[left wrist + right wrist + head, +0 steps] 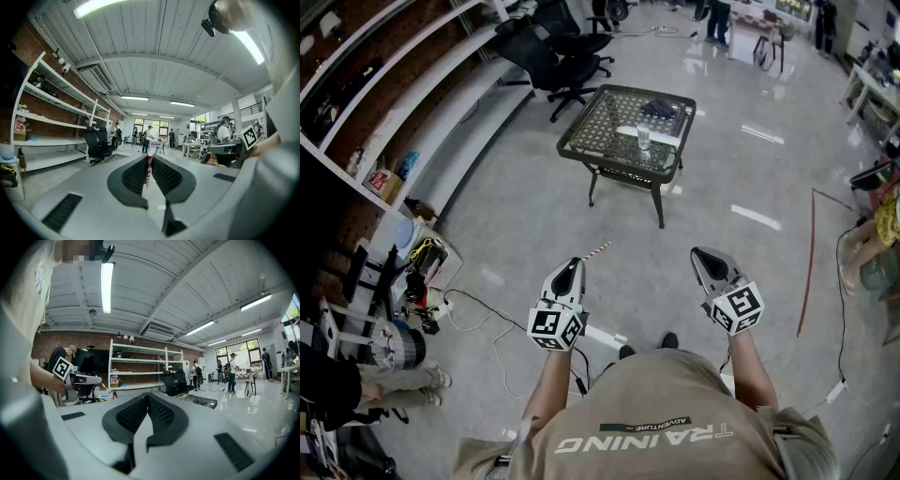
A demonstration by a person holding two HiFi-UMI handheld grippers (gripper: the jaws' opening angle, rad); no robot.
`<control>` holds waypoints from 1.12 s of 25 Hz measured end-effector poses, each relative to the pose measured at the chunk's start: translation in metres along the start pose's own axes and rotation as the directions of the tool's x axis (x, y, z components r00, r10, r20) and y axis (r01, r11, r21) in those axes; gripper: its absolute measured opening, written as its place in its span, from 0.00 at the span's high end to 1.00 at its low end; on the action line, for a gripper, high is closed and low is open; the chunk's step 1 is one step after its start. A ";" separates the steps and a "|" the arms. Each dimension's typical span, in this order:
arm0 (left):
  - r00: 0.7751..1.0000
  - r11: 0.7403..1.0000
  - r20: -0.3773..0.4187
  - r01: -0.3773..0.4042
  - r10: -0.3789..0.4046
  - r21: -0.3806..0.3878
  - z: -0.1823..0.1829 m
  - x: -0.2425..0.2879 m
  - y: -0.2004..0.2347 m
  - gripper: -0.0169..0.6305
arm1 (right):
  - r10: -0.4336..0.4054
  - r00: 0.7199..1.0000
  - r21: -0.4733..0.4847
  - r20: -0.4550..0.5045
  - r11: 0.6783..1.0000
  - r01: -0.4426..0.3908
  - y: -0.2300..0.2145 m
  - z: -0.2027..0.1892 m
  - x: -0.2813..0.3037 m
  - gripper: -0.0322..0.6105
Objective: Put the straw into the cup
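A red-and-white striped straw (594,250) sticks out forward and to the right from my left gripper (575,264), which is shut on it. In the left gripper view the straw (148,168) stands clamped between the black pads. A clear cup (643,138) stands on the dark mesh table (591,112), well ahead of both grippers. My right gripper (703,253) is held level beside the left one, shut, with nothing in it (147,397). The right gripper view also shows the left gripper (80,379) with the straw (107,391).
A dark bundle (659,109) and a flat white object (649,134) lie on the table. Office chairs (567,56) stand beyond it. Shelving (403,103) lines the left wall, with clutter and cables (478,314) on the floor. A person (874,239) sits at the right.
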State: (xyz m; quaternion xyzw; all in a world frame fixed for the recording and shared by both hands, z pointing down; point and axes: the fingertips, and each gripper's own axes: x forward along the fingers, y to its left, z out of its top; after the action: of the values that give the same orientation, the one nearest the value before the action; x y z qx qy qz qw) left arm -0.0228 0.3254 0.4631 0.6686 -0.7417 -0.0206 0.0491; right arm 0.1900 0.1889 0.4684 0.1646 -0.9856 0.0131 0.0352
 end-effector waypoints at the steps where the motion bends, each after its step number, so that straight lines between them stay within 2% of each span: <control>1: 1.000 1.000 -0.006 0.003 -0.003 0.001 -0.004 -0.002 -0.004 0.92 | 0.001 1.000 0.000 -0.005 1.000 -0.001 0.000 -0.002 -0.004 0.92; 12: 0.999 1.000 -0.037 0.025 -0.025 -0.003 -0.017 0.002 -0.036 0.92 | 0.032 0.998 -0.005 -0.047 0.999 -0.033 -0.008 -0.022 -0.022 0.92; 17: 1.000 1.000 -0.029 0.006 -0.005 0.005 -0.012 0.007 -0.040 0.92 | 0.057 0.998 -0.023 -0.009 0.998 -0.057 -0.015 -0.013 -0.021 0.92; 24: 0.999 1.000 -0.043 -0.029 0.029 -0.002 -0.008 0.021 -0.043 0.92 | 0.095 0.995 -0.033 -0.036 0.995 -0.096 -0.031 -0.015 -0.015 0.92; 28: 0.997 0.997 -0.041 -0.070 0.069 -0.027 -0.017 0.028 -0.039 0.92 | 0.132 0.989 -0.012 -0.064 0.991 -0.133 -0.039 -0.031 -0.011 0.92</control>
State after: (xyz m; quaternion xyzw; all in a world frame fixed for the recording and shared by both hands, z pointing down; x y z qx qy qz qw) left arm 0.0145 0.2942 0.4773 0.6420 -0.7629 -0.0162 0.0741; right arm 0.2150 0.1563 0.4990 0.0979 -0.9929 0.0127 0.0667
